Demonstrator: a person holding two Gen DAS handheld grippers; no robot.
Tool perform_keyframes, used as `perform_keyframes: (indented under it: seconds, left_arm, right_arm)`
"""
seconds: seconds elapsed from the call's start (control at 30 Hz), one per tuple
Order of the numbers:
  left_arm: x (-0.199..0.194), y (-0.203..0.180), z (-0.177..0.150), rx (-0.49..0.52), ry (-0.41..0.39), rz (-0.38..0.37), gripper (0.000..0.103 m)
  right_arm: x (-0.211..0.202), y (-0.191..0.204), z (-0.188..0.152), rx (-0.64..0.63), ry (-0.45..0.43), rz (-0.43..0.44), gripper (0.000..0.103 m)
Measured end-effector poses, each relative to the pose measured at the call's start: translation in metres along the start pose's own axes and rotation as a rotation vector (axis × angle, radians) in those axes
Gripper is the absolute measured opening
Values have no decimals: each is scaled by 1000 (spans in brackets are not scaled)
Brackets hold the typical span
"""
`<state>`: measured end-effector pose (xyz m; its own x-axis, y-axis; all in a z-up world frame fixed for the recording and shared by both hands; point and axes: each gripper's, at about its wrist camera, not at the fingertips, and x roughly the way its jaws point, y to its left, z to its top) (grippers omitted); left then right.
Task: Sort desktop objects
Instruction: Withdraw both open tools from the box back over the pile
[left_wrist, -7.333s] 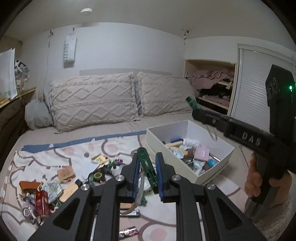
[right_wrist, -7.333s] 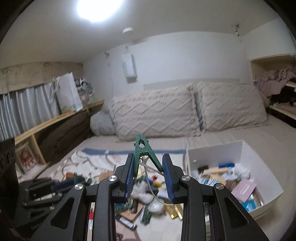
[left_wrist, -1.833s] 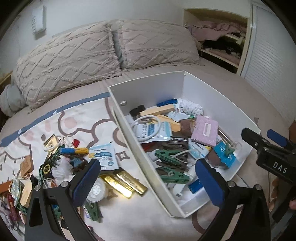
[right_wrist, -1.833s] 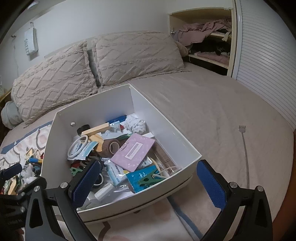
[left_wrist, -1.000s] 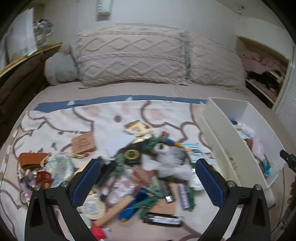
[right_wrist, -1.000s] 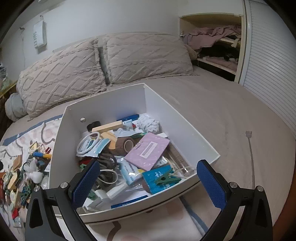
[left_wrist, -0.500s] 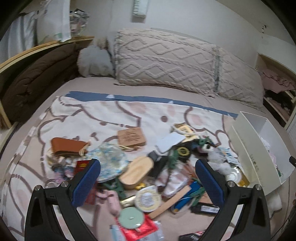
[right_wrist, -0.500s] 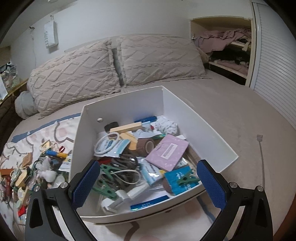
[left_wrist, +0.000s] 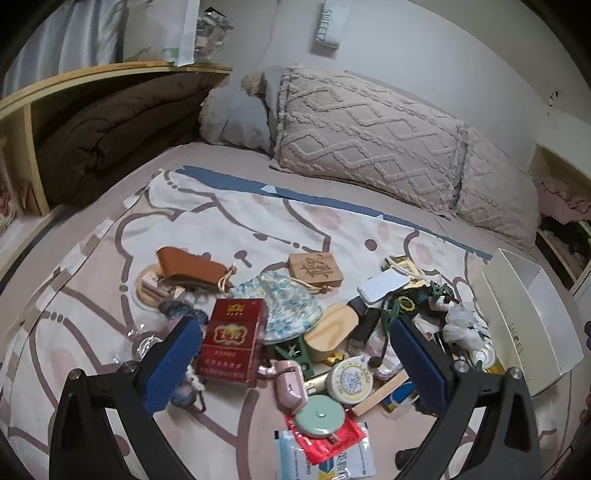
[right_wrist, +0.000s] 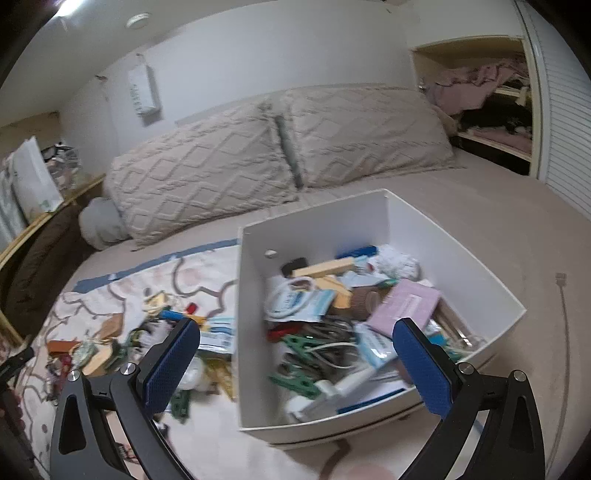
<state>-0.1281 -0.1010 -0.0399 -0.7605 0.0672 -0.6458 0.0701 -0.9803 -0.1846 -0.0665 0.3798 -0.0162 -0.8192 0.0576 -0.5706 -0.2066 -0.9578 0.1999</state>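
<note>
My left gripper (left_wrist: 295, 360) is wide open and empty above a heap of small objects on a patterned blanket (left_wrist: 240, 221). In the heap are a red cigarette pack (left_wrist: 232, 339), a floral pouch (left_wrist: 286, 306), a brown leather case (left_wrist: 188, 266), a wooden tag (left_wrist: 314, 267), a pink item (left_wrist: 290, 380) and a round mint tin (left_wrist: 319, 415). The white box (left_wrist: 532, 314) stands at the right. My right gripper (right_wrist: 297, 365) is wide open and empty over the white box (right_wrist: 314, 225), which holds green clothespins (right_wrist: 301, 345), a pink card (right_wrist: 406, 304) and cables.
Two knitted pillows (left_wrist: 365, 129) lie at the head of the bed. A wooden shelf with a brown duvet (left_wrist: 110, 118) is on the left. An open closet (right_wrist: 480, 92) is at the right. Loose items (right_wrist: 110, 339) lie left of the box.
Both grippers released their green clothespins into the box and opened. My left gripper has swung left over the heap and come closer. My right gripper has drifted left over the box.
</note>
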Motion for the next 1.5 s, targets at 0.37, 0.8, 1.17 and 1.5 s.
perform_keyframes:
  seconds: [0.37, 0.8, 1.17, 1.5]
  left_arm:
    - [-3, 21, -15, 0, 10, 24, 103]
    - [0, 17, -33, 99, 30, 88, 103]
    - [8, 14, -42, 122, 63, 65, 103]
    - [26, 5, -59, 163, 121, 75, 103]
  right_arm:
    - [-3, 52, -13, -112, -14, 63, 103]
    - [10, 104, -46, -227, 24, 131, 103]
    - [13, 124, -75, -287, 14, 150, 103]
    - [36, 140, -110, -336, 129, 185, 103]
